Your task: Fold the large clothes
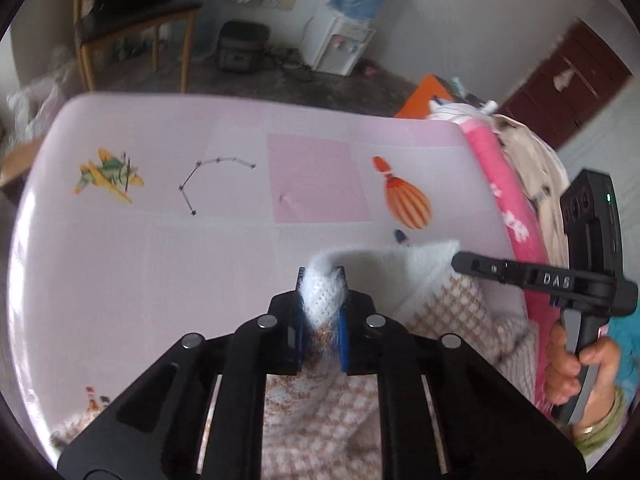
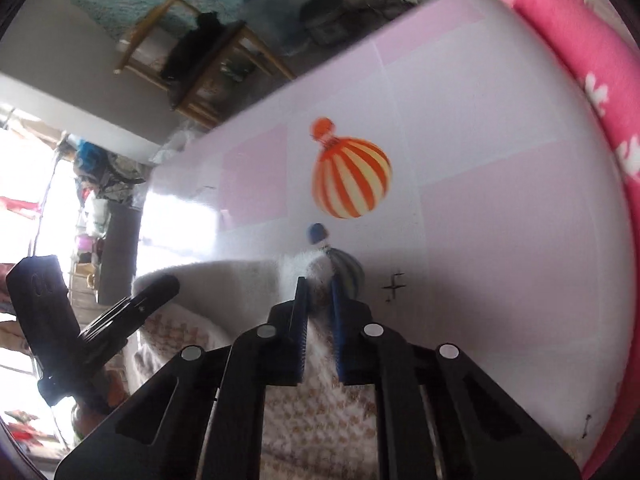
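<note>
Folding looks barely begun: your left gripper (image 1: 322, 280) and right gripper (image 2: 318, 286) each pinch the fleecy checked garment (image 1: 320, 404) at its edge over the pink bed (image 1: 160, 272); every fold remains.

Left claw (image 1: 321, 280) clamped, right claw (image 2: 319, 288) clamped, both angled downward.

Light: soft daylight, bright
Glare: blown-out window (image 2: 24, 184) at left, sheen on pink sheet (image 2: 180, 216)
Blur: right wrist view smeared
Edges: fisheye bending, dark corners
</note>
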`<control>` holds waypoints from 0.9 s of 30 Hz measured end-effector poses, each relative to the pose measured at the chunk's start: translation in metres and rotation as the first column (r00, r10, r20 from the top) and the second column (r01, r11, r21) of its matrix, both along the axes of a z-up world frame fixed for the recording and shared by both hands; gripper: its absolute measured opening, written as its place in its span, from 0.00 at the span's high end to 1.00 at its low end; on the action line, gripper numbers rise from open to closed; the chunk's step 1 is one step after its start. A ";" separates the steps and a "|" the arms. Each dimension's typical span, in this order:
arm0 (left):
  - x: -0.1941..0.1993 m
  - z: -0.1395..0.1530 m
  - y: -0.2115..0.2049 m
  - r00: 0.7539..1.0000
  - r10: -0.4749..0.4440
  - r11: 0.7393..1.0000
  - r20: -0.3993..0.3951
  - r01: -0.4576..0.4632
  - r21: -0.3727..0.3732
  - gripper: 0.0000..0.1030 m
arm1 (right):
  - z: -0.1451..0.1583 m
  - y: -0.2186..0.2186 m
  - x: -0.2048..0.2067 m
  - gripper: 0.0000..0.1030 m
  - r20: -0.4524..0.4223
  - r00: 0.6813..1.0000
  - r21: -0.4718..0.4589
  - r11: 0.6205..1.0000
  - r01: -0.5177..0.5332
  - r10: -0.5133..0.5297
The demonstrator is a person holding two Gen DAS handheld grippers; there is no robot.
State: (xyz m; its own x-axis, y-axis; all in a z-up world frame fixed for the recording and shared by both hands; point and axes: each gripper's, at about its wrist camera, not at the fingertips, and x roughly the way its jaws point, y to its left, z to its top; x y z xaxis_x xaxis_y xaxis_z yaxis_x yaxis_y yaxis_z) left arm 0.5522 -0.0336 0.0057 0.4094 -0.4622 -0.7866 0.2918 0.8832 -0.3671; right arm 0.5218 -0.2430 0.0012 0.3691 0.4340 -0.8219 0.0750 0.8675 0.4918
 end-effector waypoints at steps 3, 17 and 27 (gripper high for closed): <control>-0.031 0.027 0.004 0.996 -0.058 0.998 0.066 0.058 0.014 0.89 | 0.042 0.012 -0.041 0.90 0.120 0.990 -0.059 0.996 -0.072 0.078; -0.195 0.013 0.026 0.955 -0.249 0.960 0.163 0.220 0.175 0.89 | 0.125 0.021 -0.184 0.69 0.351 0.905 -0.043 0.969 -0.242 0.241; -0.222 0.004 0.067 0.975 -0.177 0.980 0.132 0.162 0.117 0.65 | -0.008 0.078 -0.174 0.69 -0.021 0.940 -0.054 0.938 -0.342 0.342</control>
